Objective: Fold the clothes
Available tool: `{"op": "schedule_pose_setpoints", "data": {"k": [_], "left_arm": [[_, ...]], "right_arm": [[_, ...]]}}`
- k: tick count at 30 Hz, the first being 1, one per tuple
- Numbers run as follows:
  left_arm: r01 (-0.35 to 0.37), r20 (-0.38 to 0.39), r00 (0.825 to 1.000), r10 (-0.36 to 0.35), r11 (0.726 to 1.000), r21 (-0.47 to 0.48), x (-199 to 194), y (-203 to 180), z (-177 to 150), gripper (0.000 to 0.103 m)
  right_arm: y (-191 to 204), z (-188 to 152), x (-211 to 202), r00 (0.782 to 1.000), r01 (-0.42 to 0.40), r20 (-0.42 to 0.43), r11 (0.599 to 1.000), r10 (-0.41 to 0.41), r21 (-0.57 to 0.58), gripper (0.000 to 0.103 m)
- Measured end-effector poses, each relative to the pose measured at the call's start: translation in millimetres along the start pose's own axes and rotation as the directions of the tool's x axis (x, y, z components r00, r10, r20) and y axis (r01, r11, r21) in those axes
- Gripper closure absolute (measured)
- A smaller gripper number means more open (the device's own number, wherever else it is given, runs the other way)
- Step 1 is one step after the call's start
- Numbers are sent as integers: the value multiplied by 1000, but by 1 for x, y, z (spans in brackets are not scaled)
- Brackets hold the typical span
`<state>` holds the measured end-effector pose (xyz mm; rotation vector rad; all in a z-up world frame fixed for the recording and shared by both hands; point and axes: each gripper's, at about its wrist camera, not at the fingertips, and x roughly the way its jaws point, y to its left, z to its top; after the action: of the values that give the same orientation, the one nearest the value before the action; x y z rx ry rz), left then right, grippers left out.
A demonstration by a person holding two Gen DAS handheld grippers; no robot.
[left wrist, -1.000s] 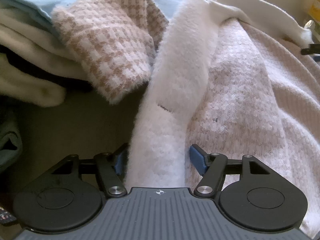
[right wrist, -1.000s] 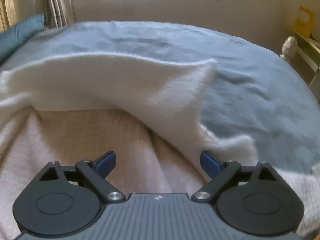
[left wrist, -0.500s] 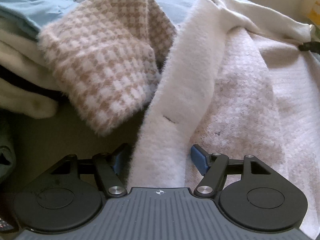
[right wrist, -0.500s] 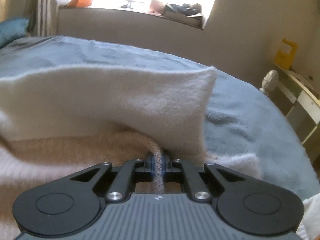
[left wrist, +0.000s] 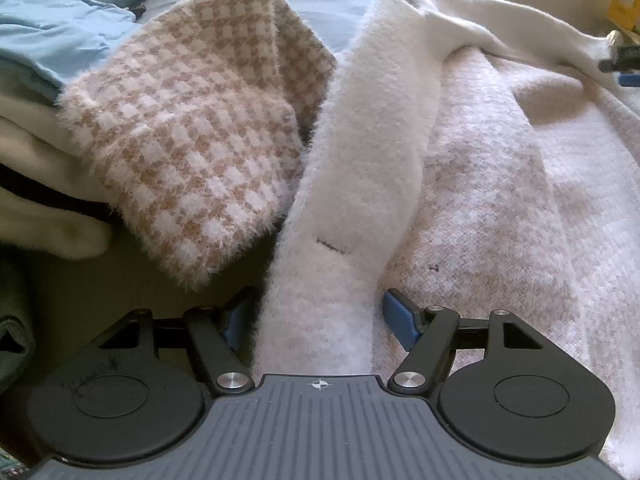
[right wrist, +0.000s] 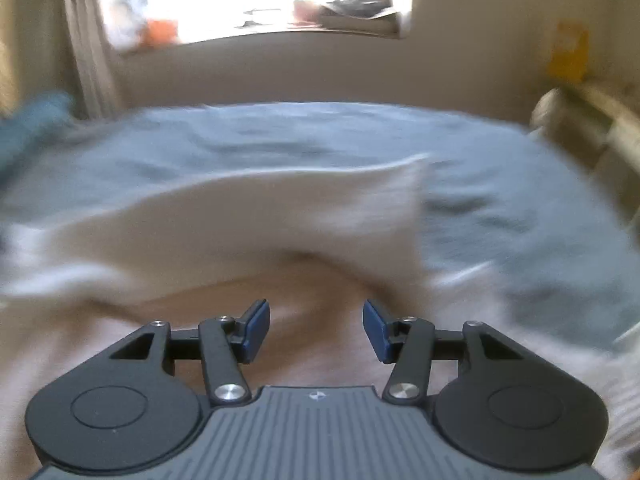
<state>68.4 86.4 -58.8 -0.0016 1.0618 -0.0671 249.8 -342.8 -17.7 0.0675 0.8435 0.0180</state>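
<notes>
A fuzzy cardigan lies on the bed with its white button band (left wrist: 360, 184) running up the middle of the left wrist view. Its beige-and-white checked panel (left wrist: 192, 136) is flipped over to the left. The paler inner side (left wrist: 500, 216) spreads to the right. My left gripper (left wrist: 318, 316) is open and straddles the lower end of the band without pinching it. My right gripper (right wrist: 316, 328) has its jaws opening with nothing between them, above the cardigan's beige inside (right wrist: 312, 280) and its raised white hem (right wrist: 280, 220). That view is blurred.
Folded light-blue and cream clothes (left wrist: 44, 64) are stacked at the left, over a dark green piece (left wrist: 12, 320). The grey-blue bedcover (right wrist: 320, 140) stretches to a wall under a window sill (right wrist: 320, 28). Bedside furniture (right wrist: 592, 128) stands at the right.
The right gripper shut on a fold of the cardigan half a second ago, lifted it, and has now let go and drawn back. The left view has tilted up slightly, with the band still between its jaws.
</notes>
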Motion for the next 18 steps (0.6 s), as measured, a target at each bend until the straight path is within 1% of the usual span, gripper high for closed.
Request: {"op": "schedule_pose_setpoints", "data": {"k": [1, 2, 3, 4, 6, 7, 8, 9, 10, 11, 12, 15, 16, 18], "left_arm": [[-2, 2, 1000, 2, 1000, 1, 1, -3, 0, 32], [-3, 4, 1000, 3, 1000, 2, 2, -6, 1, 32], [-5, 5, 1000, 5, 1000, 3, 4, -9, 1, 32], [-7, 7, 1000, 7, 1000, 4, 5, -12, 2, 31], [-3, 8, 1000, 3, 1000, 0, 4, -11, 1, 31], [-1, 8, 1000, 1, 1000, -2, 5, -12, 1, 31], [0, 7, 1000, 1, 1000, -5, 7, -13, 3, 31], [0, 6, 1000, 0, 1000, -9, 9, -14, 5, 31], [0, 6, 1000, 0, 1000, -9, 9, -15, 5, 31], [-1, 7, 1000, 1, 1000, -8, 9, -15, 6, 31], [0, 9, 1000, 1, 1000, -7, 9, -15, 6, 31], [1, 5, 1000, -1, 1000, -9, 11, -16, 7, 30], [2, 4, 1000, -2, 1000, -12, 11, -16, 7, 30], [6, 4, 1000, -5, 1000, -18, 12, -15, 7, 29]], "right_arm": [[9, 1, 3, 998, -63, -22, 998, 63, 8, 49], [19, 2, 6, 991, -126, -44, 992, 126, 17, 50], [28, 3, 9, 980, -187, -65, 982, 189, 27, 50], [40, 6, 27, 972, -211, -103, 978, 210, 7, 50], [62, 10, 68, 961, -213, -183, 977, 205, -24, 50], [73, 8, 91, 963, -187, -211, 980, 169, -68, 49], [84, 10, 107, 972, -164, -188, 979, 140, -122, 42], [91, 17, 117, 981, -140, -156, 980, 118, -138, 41], [98, 25, 127, 988, -116, -124, 982, 97, -150, 39], [100, 29, 135, 989, -103, -120, 987, 89, -122, 35], [100, 34, 142, 989, -93, -120, 992, 83, -81, 34], [101, 37, 148, 991, -83, -108, 994, 75, -76, 33], [99, 35, 143, 991, -94, -104, 993, 86, -77, 33], [83, 37, 130, 986, -126, -112, 991, 122, -34, 33]]}}
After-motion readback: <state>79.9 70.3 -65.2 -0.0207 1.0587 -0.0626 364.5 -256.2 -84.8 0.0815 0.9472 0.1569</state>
